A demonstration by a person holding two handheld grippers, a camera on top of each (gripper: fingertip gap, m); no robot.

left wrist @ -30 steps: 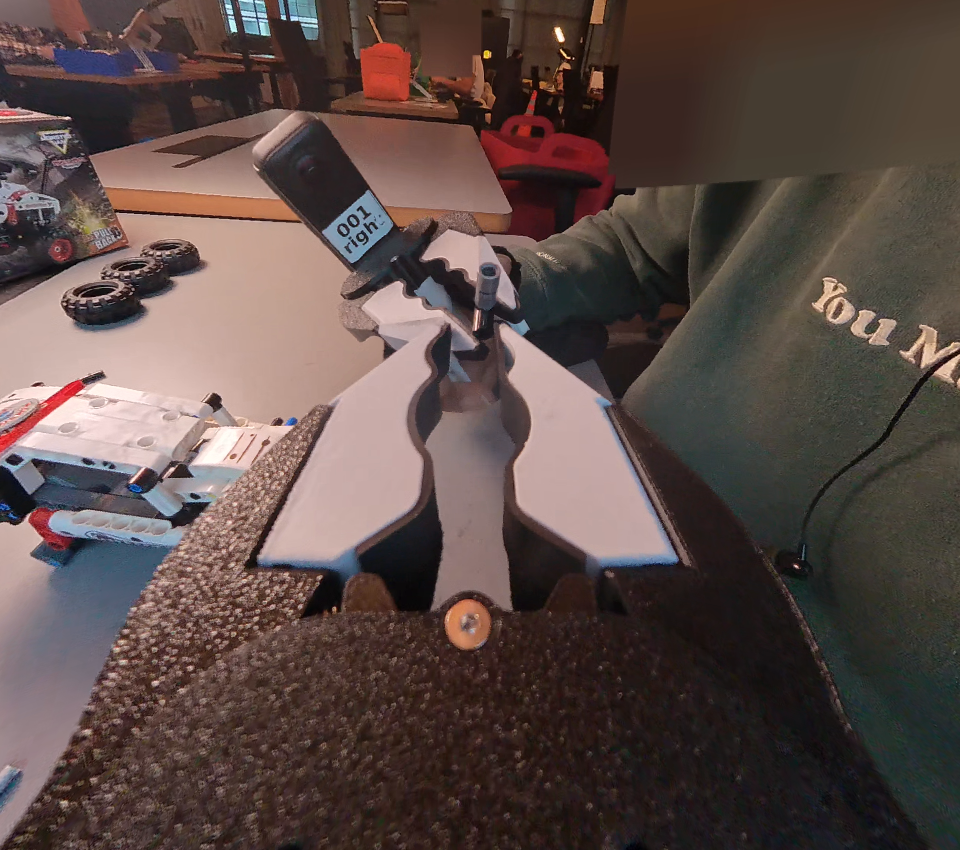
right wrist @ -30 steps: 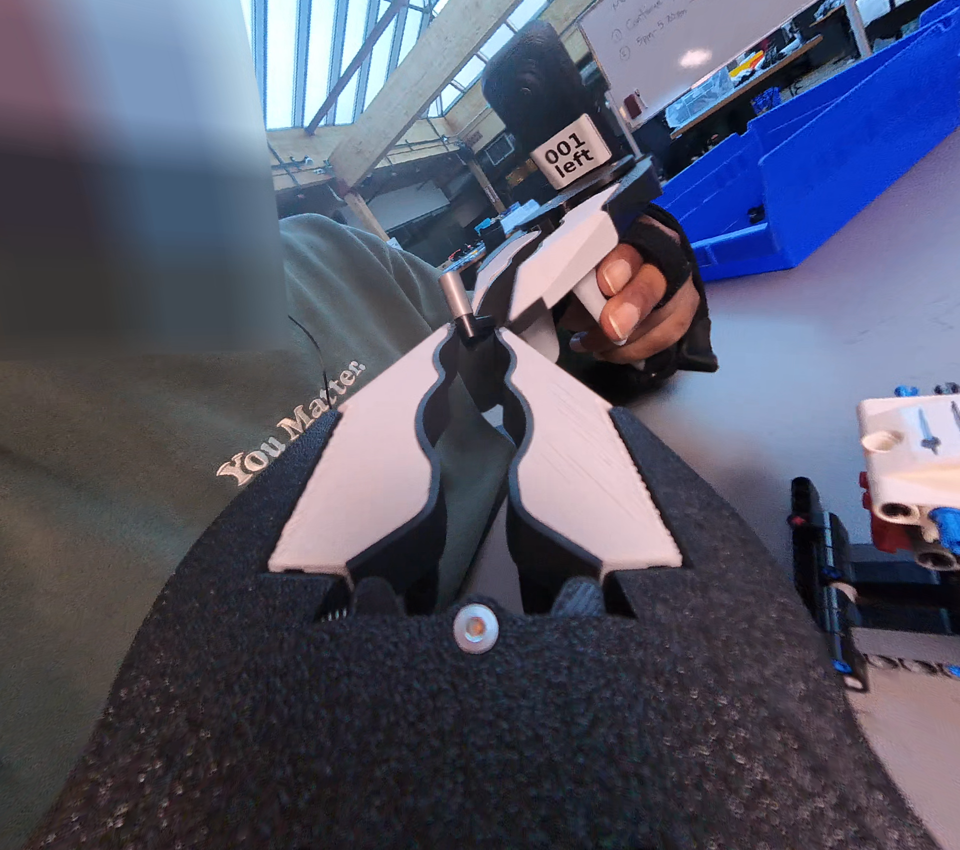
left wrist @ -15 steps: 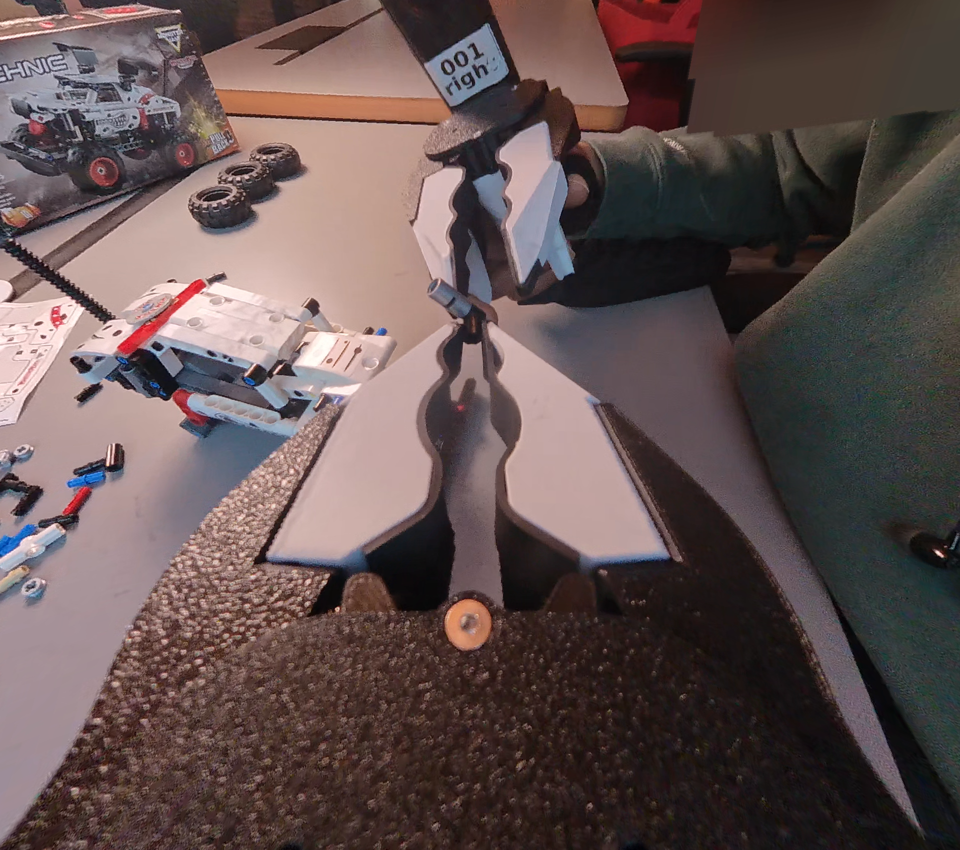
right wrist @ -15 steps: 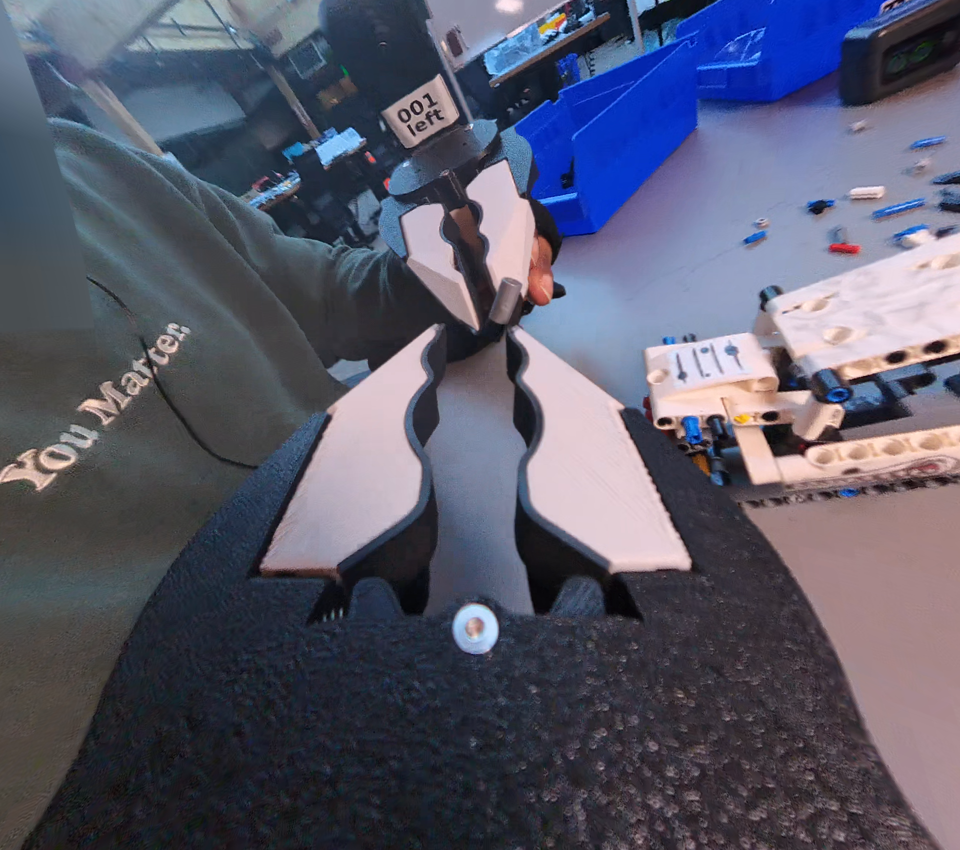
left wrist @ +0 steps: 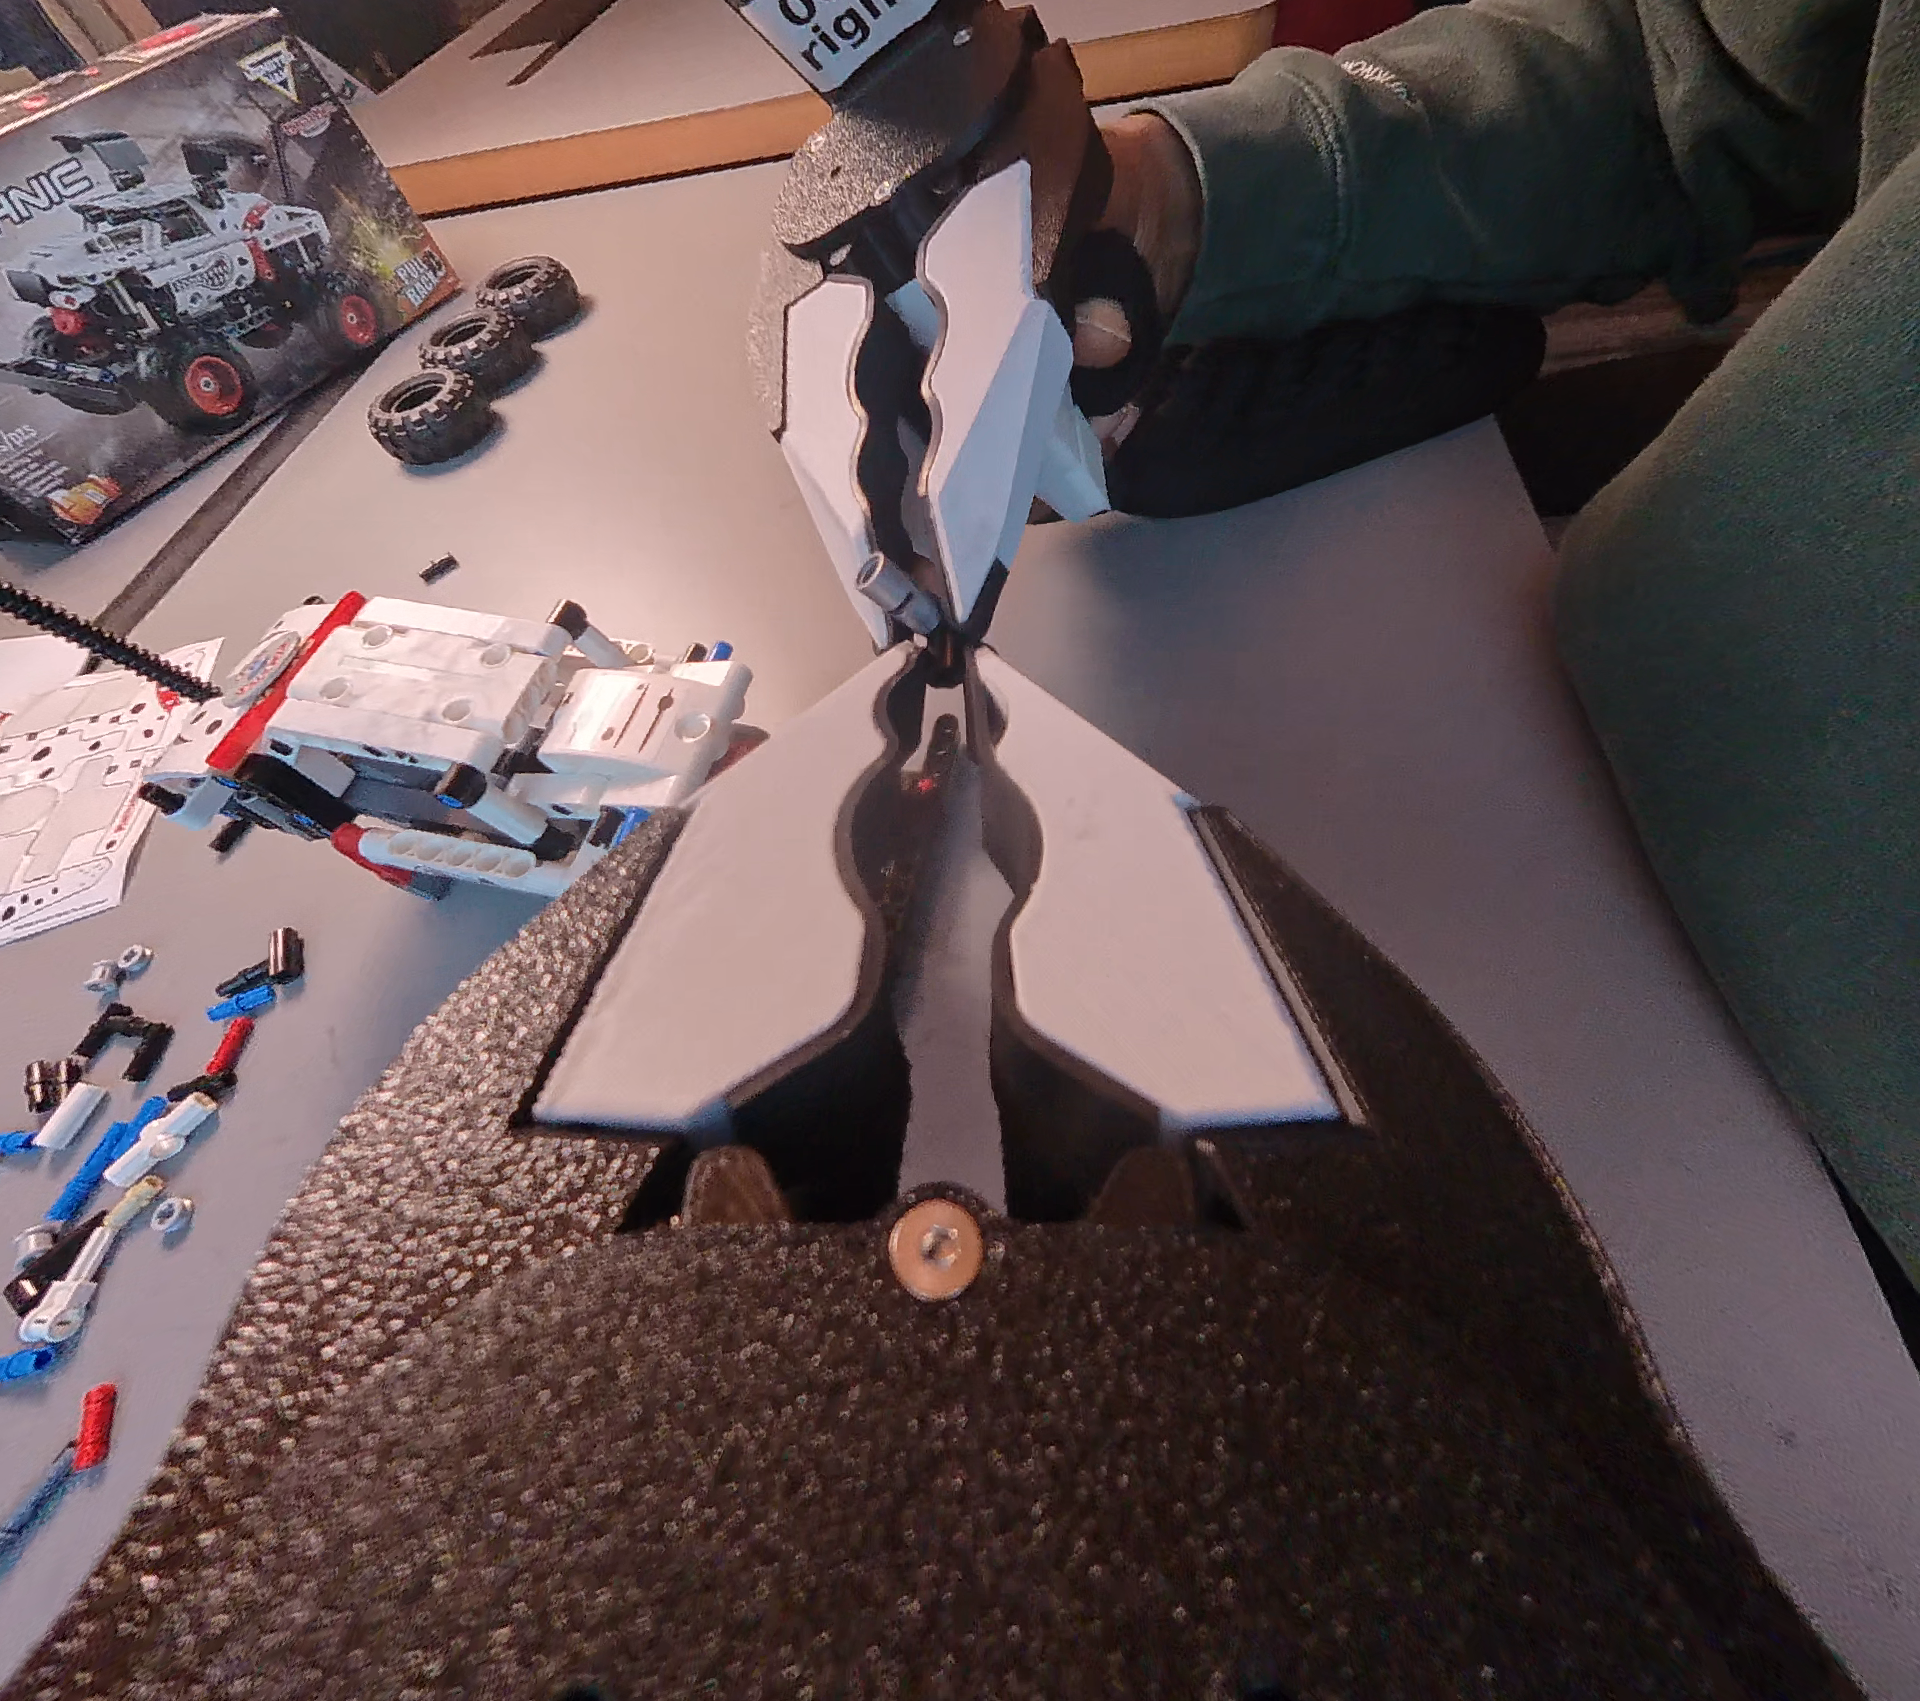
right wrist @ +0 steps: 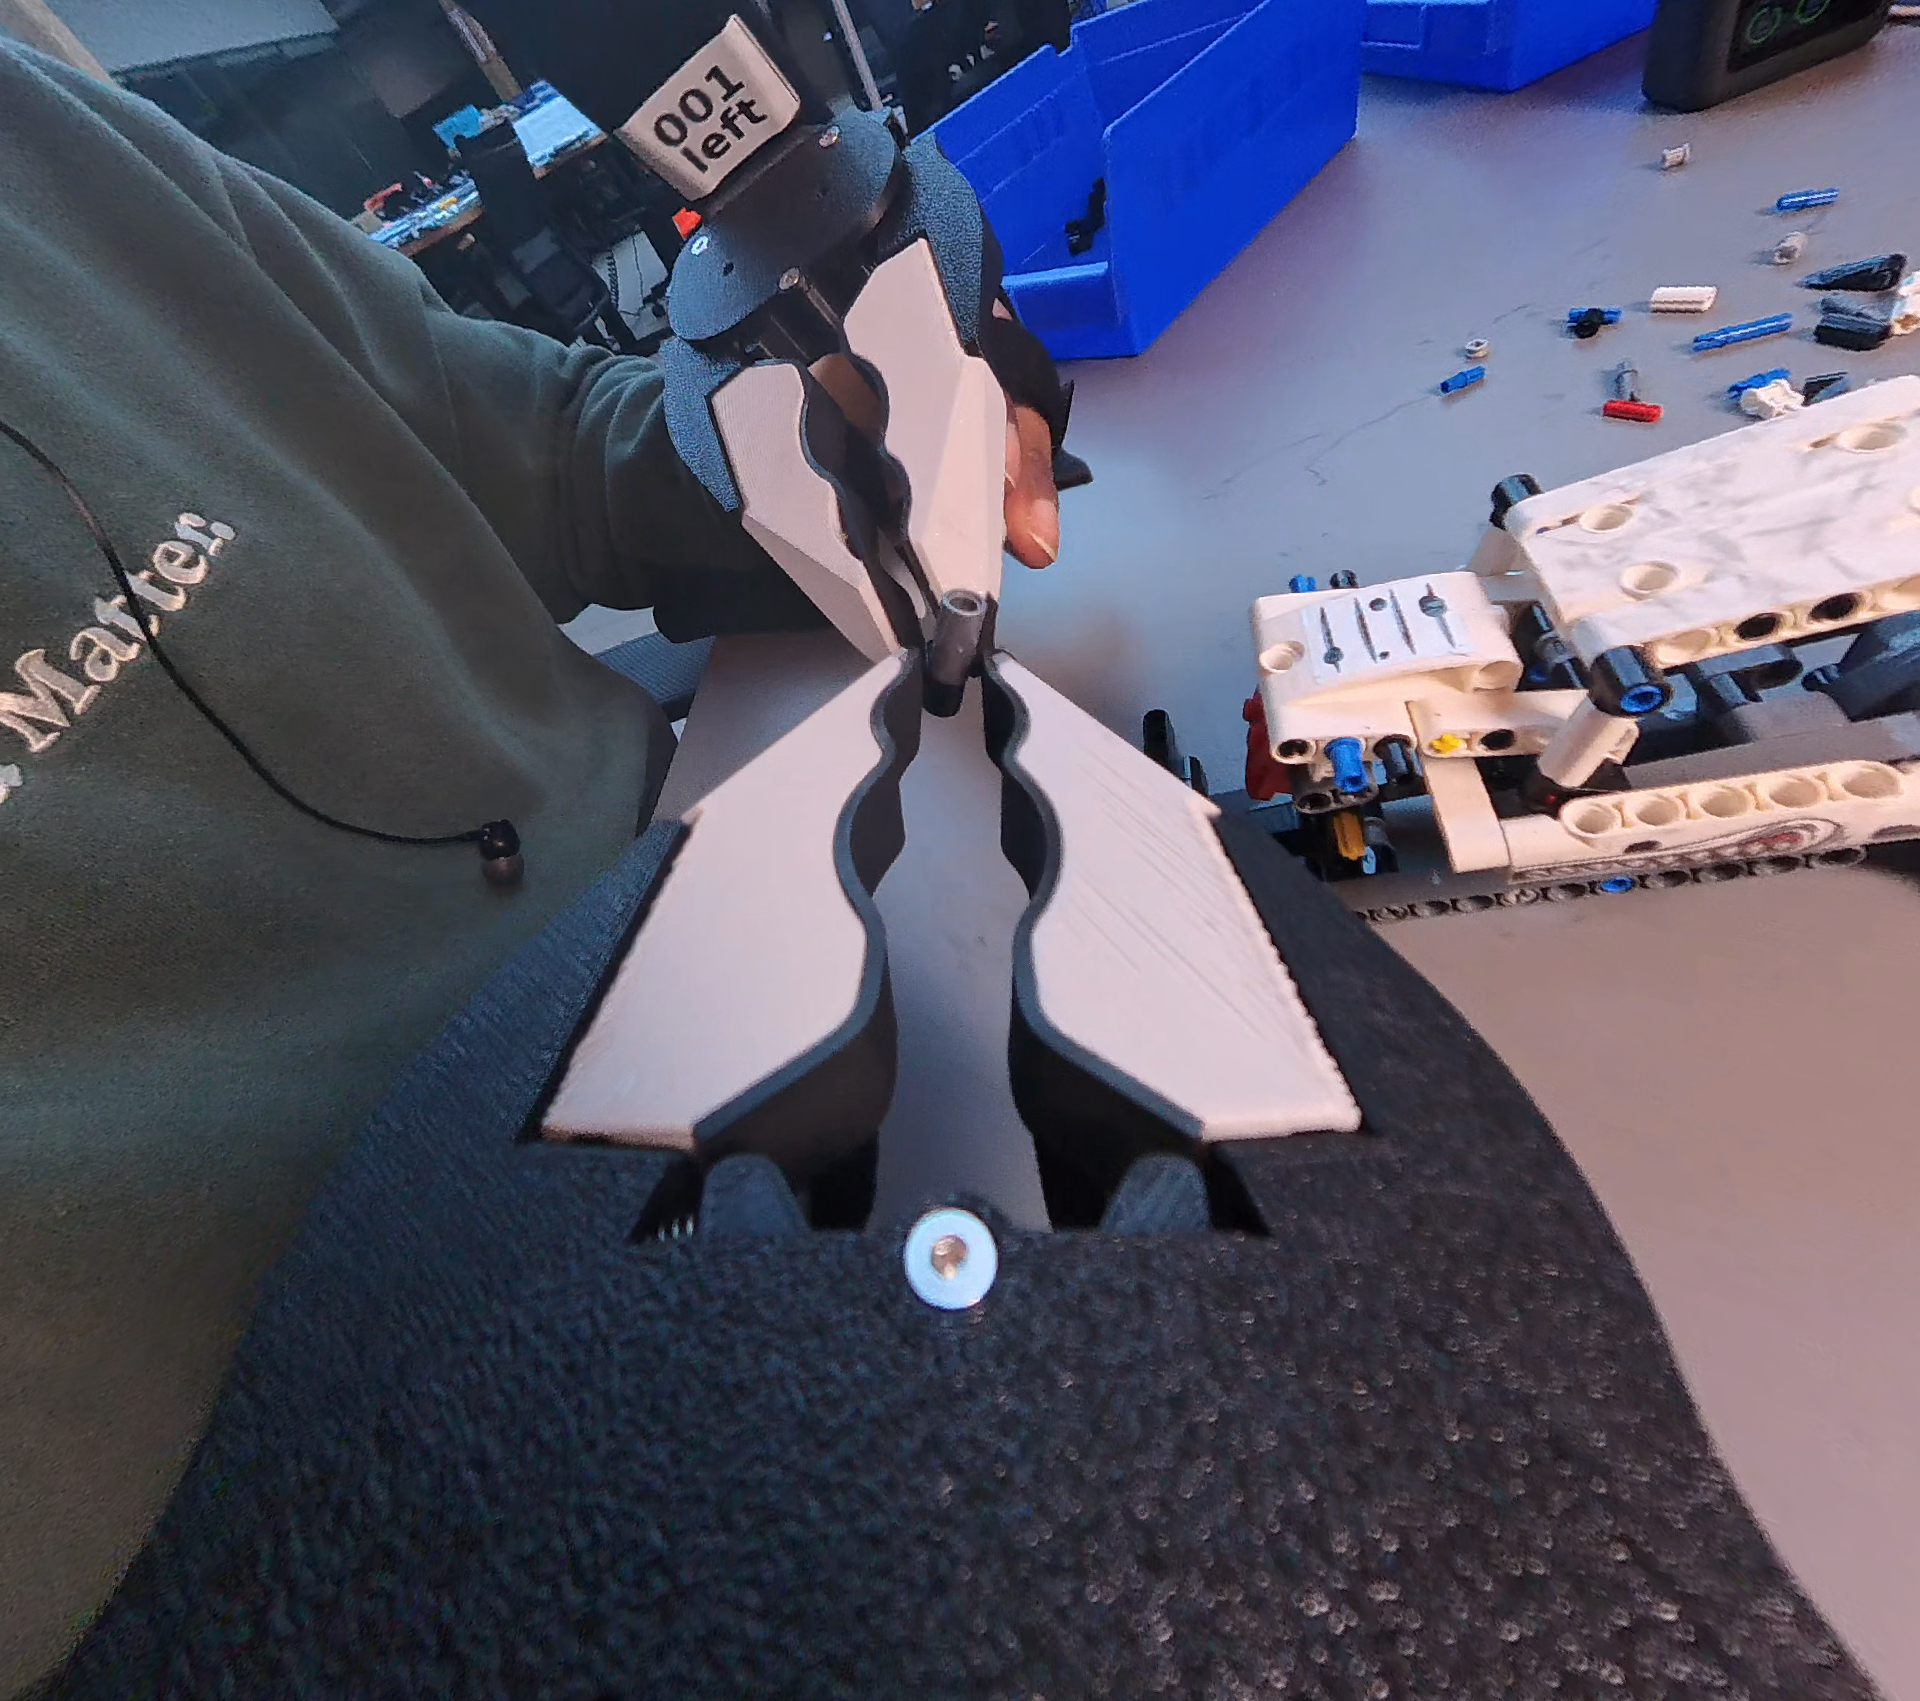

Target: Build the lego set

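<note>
Lego truck (left wrist: 447, 747) lies on desk (left wrist: 1299, 716), left of both claws, clear of them so hands can work in air. Grey pin (right wrist: 956, 649) sits where claw tips meet above desk. Left claw (left wrist: 940, 664) narrow, nipping small dark part. Right claw (right wrist: 951, 675) narrow, tips at pin; which claw carries pin, cannot tell for sure. Judgement: tip-to-tip pose suits joining or handing over part before fitting to truck. Tyres (left wrist: 468, 363) and loose pins (left wrist: 125, 1101) wait aside, near box (left wrist: 177, 249).
</note>
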